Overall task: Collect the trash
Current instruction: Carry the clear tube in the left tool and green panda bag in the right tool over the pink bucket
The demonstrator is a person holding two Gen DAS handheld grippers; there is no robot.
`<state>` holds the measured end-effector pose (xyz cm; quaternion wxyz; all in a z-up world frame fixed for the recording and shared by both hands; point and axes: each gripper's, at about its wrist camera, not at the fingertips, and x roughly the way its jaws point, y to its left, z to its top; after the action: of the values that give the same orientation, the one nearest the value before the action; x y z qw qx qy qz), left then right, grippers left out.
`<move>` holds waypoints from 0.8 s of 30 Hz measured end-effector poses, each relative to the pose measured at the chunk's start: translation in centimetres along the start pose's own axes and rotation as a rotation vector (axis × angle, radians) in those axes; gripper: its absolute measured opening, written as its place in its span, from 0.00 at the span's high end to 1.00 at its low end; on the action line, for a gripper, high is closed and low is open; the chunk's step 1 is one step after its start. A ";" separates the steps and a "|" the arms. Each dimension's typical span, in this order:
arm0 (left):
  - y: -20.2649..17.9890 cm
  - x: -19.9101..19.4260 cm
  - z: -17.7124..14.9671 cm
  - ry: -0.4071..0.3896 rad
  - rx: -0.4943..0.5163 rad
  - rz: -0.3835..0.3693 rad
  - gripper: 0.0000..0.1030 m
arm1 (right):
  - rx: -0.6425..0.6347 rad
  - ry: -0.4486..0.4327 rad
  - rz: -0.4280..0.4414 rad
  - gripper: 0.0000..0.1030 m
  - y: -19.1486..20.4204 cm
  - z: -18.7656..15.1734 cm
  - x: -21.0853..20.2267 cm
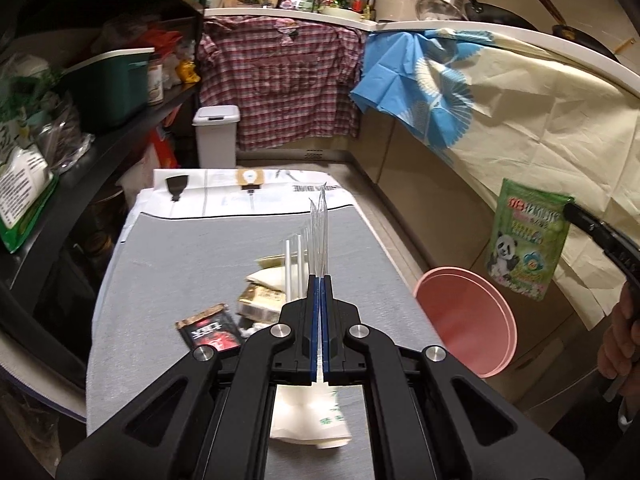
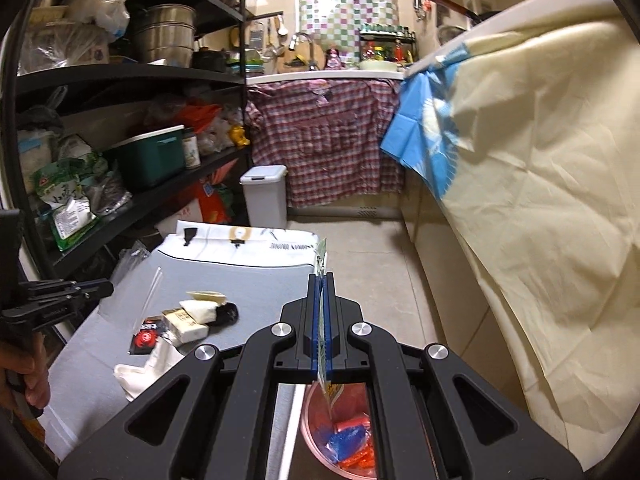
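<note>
Left gripper [image 1: 320, 280] clamped on clear plastic wrapper [image 1: 319, 236] above tabletop [image 1: 180, 248]; right gripper [image 2: 320, 278] pinching green panda packet [image 1: 524, 240] beyond tabletop's right edge, over pink bin [image 1: 464, 320].

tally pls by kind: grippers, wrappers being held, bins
grippers: 2 (left gripper, right gripper)
held wrappers: 2 (clear wrapper in the left, green panda bag in the right)
bins: 2 (pink bin, white lidded bin)
total: 6
</note>
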<state>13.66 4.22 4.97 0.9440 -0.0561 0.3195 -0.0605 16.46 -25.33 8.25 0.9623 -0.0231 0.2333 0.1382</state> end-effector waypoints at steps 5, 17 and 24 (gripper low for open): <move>-2.0 0.6 0.1 0.004 0.023 -0.027 0.99 | 0.025 0.009 -0.031 0.98 -1.7 -0.6 -0.2; -7.4 2.6 0.5 0.019 0.073 -0.098 0.99 | 0.084 0.028 -0.107 0.98 -5.2 -1.5 -0.6; -10.4 4.0 0.5 0.031 0.097 -0.146 0.99 | 0.097 0.053 -0.134 0.98 -6.3 -2.0 -0.4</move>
<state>16.27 -6.64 4.46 0.9335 -0.0328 0.3259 -0.1456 17.01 -31.73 6.47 0.9629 0.0044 0.2628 0.0616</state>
